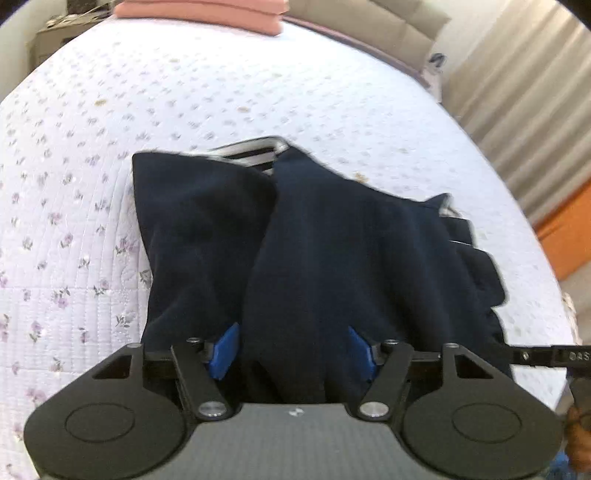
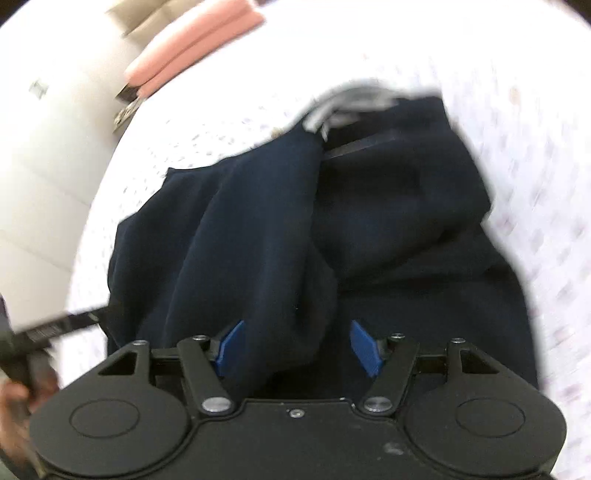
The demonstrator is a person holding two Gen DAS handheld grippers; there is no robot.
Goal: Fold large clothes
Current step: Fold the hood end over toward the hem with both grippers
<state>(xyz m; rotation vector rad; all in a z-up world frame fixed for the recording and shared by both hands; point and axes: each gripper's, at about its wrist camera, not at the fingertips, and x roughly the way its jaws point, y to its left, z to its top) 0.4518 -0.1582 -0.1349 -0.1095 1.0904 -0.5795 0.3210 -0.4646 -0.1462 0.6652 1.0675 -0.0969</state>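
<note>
A large dark navy garment point(image 1: 314, 236) with a striped white collar lies bunched on the floral bed cover point(image 1: 184, 92). It also shows in the right wrist view point(image 2: 295, 206). My left gripper point(image 1: 293, 350) has its blue pads point(image 1: 225, 350) spread wide, with a fold of the navy cloth lying between them. My right gripper point(image 2: 297, 347) stands the same way, blue pads point(image 2: 364, 347) apart with cloth draped between. The pads' tips are hidden under the cloth. The right gripper's edge shows at the left view's right border point(image 1: 546, 356).
A folded pink item point(image 1: 199, 13) lies at the bed's far end, also in the right wrist view point(image 2: 192, 48). A beige headboard point(image 1: 369, 22) and curtains point(image 1: 524, 92) are at the back right. An orange piece of furniture point(image 1: 569, 236) stands on the right.
</note>
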